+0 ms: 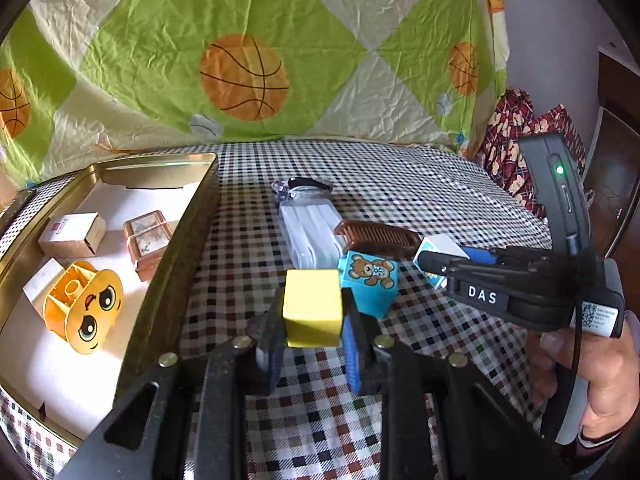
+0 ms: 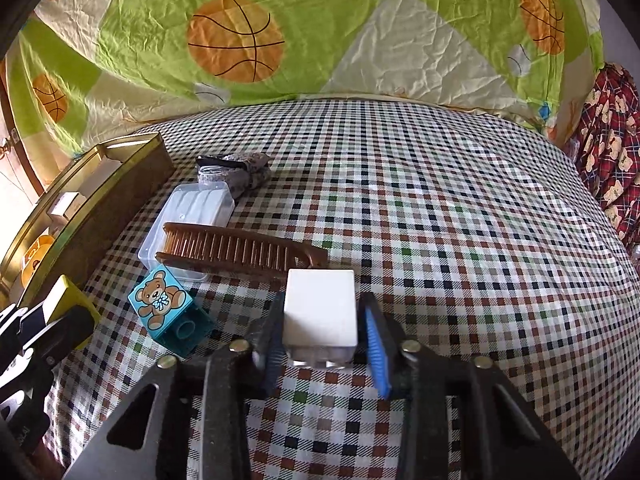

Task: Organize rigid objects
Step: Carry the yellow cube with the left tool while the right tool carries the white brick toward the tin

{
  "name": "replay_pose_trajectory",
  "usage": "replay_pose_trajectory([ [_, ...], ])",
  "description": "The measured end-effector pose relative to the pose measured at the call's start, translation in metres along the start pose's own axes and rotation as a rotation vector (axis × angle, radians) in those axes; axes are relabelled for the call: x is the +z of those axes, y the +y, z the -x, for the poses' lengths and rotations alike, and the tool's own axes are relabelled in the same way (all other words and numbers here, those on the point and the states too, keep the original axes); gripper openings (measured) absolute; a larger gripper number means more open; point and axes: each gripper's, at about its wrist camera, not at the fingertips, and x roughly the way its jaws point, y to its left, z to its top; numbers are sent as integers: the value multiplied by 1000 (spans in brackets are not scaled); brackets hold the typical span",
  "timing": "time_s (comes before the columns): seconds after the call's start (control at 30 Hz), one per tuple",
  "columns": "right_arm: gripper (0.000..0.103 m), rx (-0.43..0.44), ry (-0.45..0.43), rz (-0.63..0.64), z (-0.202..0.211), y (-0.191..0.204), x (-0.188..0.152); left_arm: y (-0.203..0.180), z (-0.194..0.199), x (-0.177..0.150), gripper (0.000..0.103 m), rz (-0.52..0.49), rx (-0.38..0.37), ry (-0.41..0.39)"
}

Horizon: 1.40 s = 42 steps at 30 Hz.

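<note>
The left gripper [image 1: 312,320] holds a yellow block [image 1: 313,307] clamped between its fingers [image 1: 354,344], lifted clear of the checked counter [image 1: 400,184], with the gold tin [image 1: 188,240] off to the fingers' left. The right gripper [image 2: 320,334] has a white block [image 2: 320,307] between its fingers [image 2: 376,344]; the left pad seems to touch it, while a sliver of gap shows at the blue right pad, so a firm hold cannot be told. Both blocks look like hard, light plastic with smooth, possibly slippery faces (the white one shows studs at its near end), so they are best pinched across two flat opposite sides near the middle; squeezing should not hurt them. A bear block [image 2: 168,306] lies tipped just left of the right fingers, a brown comb [image 2: 240,246] just beyond them. The only legible writing is "DAS" on the right gripper's side in the left view; a QR sticker beside it is too small to read.
</note>
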Motion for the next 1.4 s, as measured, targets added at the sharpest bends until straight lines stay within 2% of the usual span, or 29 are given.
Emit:
replay_pose_trajectory([
  [0.4,34,49,-89,7,25,9,-21,-6,15,-4,23,-35,25,-80],
  [0.5,34,44,-151,16,35,12,-22,-4,16,-4,23,-29,25,-89],
  [0.73,34,134,-263,-7,52,10,-27,-4,21,-5,23,-30,32,-121],
  [0.97,34,177,-319,-56,59,0,-32,-3,27,-6,23,-24,40,-158],
  [1.4,34,179,-388,-69,69,-4,-37,-4,40,-10,23,-27,70,-231],
])
